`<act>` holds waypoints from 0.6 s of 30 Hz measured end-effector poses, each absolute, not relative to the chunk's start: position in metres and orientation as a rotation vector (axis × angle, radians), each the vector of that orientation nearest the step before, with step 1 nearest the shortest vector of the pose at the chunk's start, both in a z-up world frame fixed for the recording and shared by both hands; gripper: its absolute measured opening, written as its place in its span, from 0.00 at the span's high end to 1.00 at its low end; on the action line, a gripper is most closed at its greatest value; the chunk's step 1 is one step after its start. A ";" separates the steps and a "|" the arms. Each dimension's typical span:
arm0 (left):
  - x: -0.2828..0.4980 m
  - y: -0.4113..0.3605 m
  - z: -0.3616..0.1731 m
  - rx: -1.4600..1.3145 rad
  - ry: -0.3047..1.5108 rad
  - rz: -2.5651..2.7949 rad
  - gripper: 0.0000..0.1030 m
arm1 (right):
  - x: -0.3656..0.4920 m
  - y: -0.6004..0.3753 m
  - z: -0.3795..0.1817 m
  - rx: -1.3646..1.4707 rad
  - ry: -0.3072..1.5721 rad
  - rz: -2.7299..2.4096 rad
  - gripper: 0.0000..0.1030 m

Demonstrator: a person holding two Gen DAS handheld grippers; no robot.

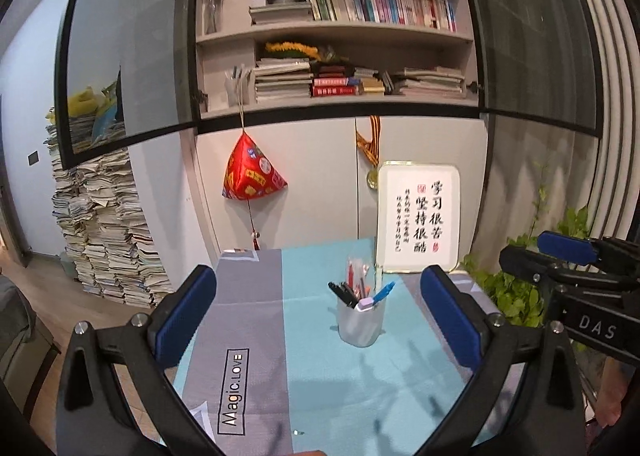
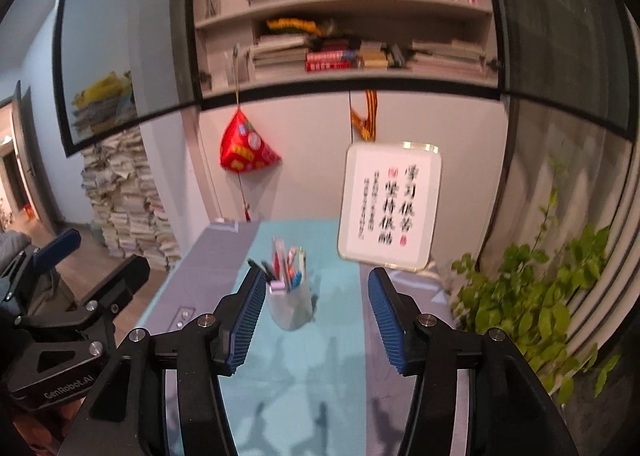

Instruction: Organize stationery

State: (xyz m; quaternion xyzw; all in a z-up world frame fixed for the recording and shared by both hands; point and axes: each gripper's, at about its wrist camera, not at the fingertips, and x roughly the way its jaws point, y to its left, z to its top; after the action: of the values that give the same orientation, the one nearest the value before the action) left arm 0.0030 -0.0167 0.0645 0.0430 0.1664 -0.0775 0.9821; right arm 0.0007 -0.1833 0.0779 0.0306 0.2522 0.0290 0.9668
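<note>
A translucent pen cup (image 1: 360,322) (image 2: 290,308) stands upright on the blue and grey tablecloth (image 1: 320,376) (image 2: 320,356), filled with several pens and markers in black, red and blue. My left gripper (image 1: 320,292) hangs above the table in front of the cup, jaws wide open and empty. My right gripper (image 2: 316,288) also hovers above the cloth with its jaws apart; the cup shows between its blue pads but farther off, not touched. Each gripper appears at the edge of the other's view.
A framed calligraphy sign (image 1: 418,215) (image 2: 390,205) leans against the cabinet at the table's far right. A red hanging ornament (image 1: 252,171) dangles from the shelf. A leafy plant (image 2: 532,296) stands right of the table; stacked papers (image 1: 104,232) pile up at the left.
</note>
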 end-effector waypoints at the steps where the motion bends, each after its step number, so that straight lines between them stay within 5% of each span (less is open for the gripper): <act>1: -0.001 -0.017 0.068 0.080 0.327 -0.153 0.01 | -0.005 -0.182 0.084 0.056 0.491 0.053 0.43; 18: -0.038 -0.009 0.079 0.052 0.269 -0.141 0.01 | -0.046 -0.184 0.091 0.071 0.385 -0.003 0.37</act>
State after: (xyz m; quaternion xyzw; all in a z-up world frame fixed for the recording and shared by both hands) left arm -0.0384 -0.0091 0.0792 0.0259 0.1339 -0.0701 0.9882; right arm -0.0462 -0.1837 0.0913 0.0353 0.1915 -0.0015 0.9809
